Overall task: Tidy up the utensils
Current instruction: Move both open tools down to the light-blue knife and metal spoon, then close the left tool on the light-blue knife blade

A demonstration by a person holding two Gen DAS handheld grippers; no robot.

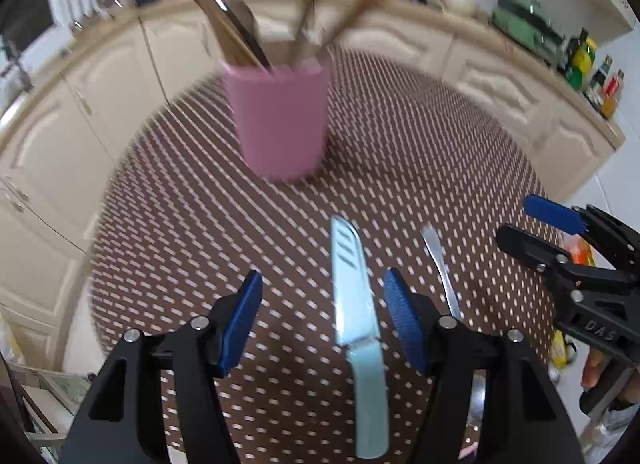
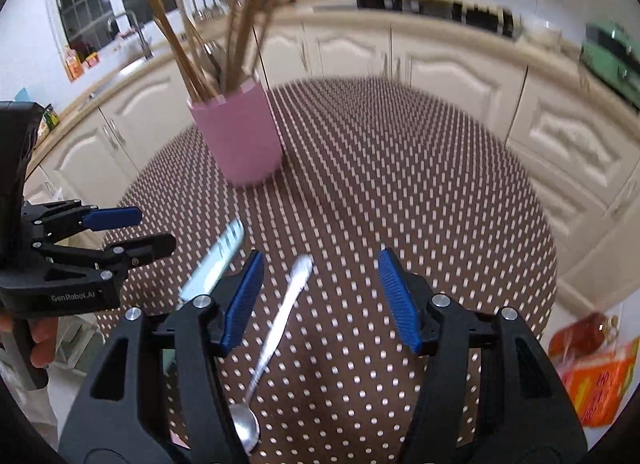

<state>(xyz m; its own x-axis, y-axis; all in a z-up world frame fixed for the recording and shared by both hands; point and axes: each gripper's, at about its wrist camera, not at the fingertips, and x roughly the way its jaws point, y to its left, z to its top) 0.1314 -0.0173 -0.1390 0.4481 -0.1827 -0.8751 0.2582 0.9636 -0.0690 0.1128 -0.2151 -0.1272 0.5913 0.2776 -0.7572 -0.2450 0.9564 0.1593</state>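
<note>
A pink cup (image 1: 280, 120) holding several wooden chopsticks and utensils stands on the brown dotted table; it also shows in the right wrist view (image 2: 240, 132). A light blue knife (image 1: 356, 304) lies flat between my left gripper's (image 1: 322, 304) open fingers, blade pointing to the cup. A metal spoon (image 1: 440, 268) lies right of it. In the right wrist view the spoon (image 2: 276, 328) lies between my right gripper's (image 2: 320, 288) open fingers, bowl nearest me, and the knife (image 2: 212, 264) lies to its left. Both grippers are empty.
The round table (image 1: 440, 144) carries a brown cloth with white dots. Cream kitchen cabinets (image 2: 440, 60) curve behind it. An orange packet (image 2: 596, 380) and a bottle sit at the lower right off the table.
</note>
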